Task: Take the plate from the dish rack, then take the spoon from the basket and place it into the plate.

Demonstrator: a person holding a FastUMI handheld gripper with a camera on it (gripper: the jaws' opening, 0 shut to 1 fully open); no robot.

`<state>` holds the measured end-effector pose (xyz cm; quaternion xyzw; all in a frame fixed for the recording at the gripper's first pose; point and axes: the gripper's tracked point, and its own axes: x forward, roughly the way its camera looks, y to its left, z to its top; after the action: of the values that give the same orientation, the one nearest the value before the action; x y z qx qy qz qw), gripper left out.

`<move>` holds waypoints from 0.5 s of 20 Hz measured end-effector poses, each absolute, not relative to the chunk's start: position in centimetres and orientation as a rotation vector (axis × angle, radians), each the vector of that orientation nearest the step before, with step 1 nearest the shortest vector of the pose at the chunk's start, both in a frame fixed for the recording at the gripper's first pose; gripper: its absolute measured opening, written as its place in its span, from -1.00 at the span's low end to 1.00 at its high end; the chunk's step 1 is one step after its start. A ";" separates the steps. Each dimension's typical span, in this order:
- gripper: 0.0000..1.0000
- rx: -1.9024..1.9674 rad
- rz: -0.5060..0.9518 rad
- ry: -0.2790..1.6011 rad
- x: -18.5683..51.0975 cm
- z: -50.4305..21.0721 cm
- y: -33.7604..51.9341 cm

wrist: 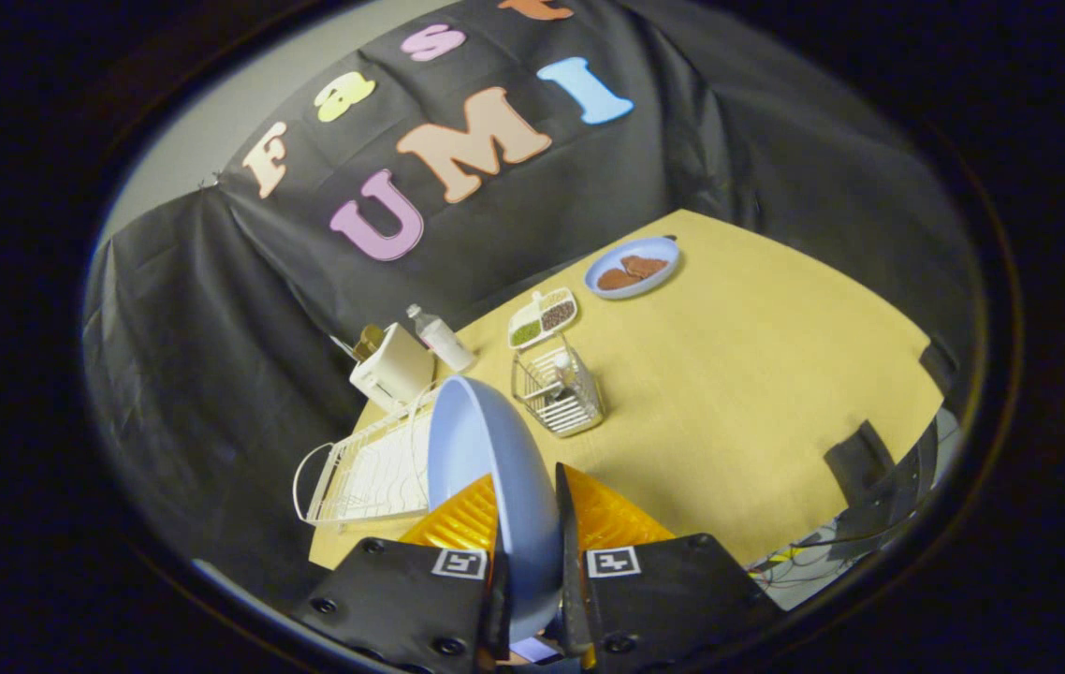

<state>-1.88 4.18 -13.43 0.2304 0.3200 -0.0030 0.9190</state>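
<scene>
Gripper view puts us above a pale wooden table [729, 374], with our gripper [528, 534] clamped on the plate [486, 468]: both orange ribbed fingers [458, 520] press on its rim, one from each side. The plate is light blue, smooth and round, held on edge and lifted clear of the dish rack [369, 473], which lies just beyond the fingers at about ten o'clock. That rack is white wire, low and rectangular, with a looped handle on its near end.

At about one o'clock from the fingers stands the basket [559, 393], a small square cage of thin white wire. Something pale and upright sits inside it, probably the spoon [564, 373], though it is too small for us to be sure. Nothing lies between the plate and the basket except bare tabletop.

Farther on at twelve o'clock we see a white toaster [392, 367] at the far end of the rack, with a clear bottle [439, 339] just beside it. Beyond the basket rests a small divided tray [543, 318] holding green and dark brown grains. Well past that, near the table's far edge, sits a second blue dish [633, 267] with brown pieces on it.
</scene>
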 end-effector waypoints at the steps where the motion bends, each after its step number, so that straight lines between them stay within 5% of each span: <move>1: -0.52 0.494 -0.010 0.664 -2.0 -14.6 3.5; 10: -0.52 0.594 -0.035 0.751 -0.6 -22.9 0.6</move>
<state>-0.59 0.58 -22.86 0.2858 0.3614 -0.0168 0.8874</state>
